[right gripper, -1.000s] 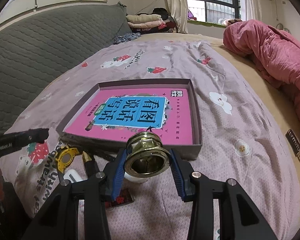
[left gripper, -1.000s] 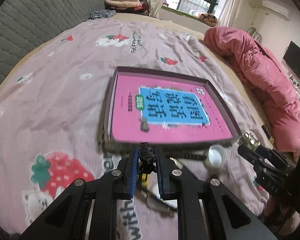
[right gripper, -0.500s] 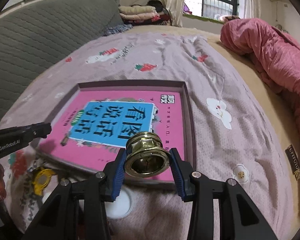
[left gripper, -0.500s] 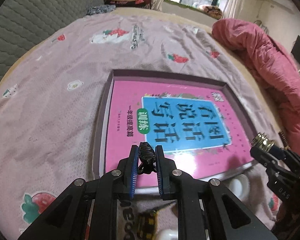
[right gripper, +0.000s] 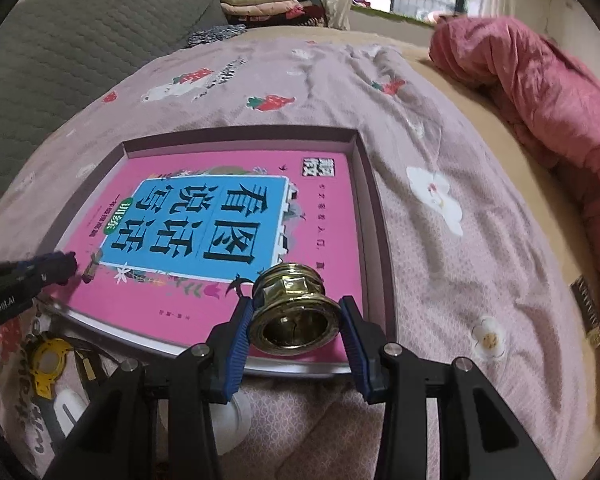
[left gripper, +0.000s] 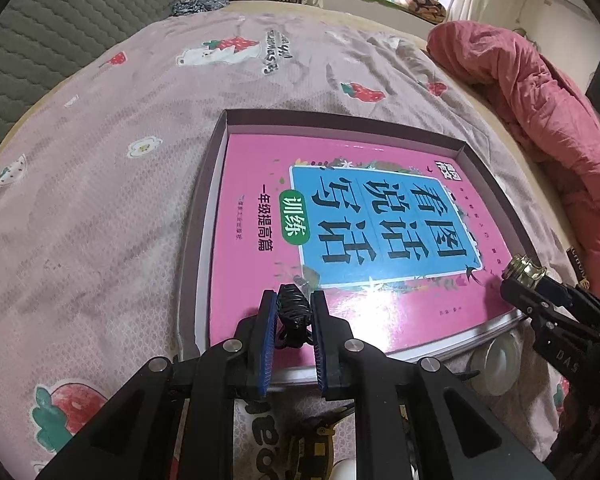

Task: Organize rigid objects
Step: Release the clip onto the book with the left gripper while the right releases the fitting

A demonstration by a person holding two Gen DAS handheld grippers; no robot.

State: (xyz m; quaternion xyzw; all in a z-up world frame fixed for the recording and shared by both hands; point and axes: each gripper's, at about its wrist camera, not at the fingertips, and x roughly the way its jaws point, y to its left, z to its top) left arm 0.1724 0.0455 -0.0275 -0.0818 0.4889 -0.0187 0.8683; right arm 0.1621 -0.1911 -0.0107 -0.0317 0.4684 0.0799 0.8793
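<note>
A shallow dark box (left gripper: pixel 204 208) lies on the bed with a pink and blue book (left gripper: pixel 340 216) inside it; the box (right gripper: pixel 374 216) and the book (right gripper: pixel 228 216) show in the right wrist view too. My left gripper (left gripper: pixel 294 312) is shut on a small black coiled object (left gripper: pixel 294 308) and hovers over the book's near edge. My right gripper (right gripper: pixel 296 320) is shut on a round brass fitting (right gripper: pixel 294 312) above the book's near right corner. The right gripper (left gripper: pixel 528 280) shows at the right in the left wrist view.
A yellow and black tool (right gripper: pixel 46 364), a white item (right gripper: pixel 66 412) and a white round lid (left gripper: pixel 498 360) lie on the strawberry-print sheet in front of the box. A red quilt (right gripper: pixel 540 80) lies at the right. A grey headboard (right gripper: pixel 80 40) stands at the left.
Both grippers have moved forward with their objects, from in front of the box to over the near part of the book. Both grips are unchanged.
</note>
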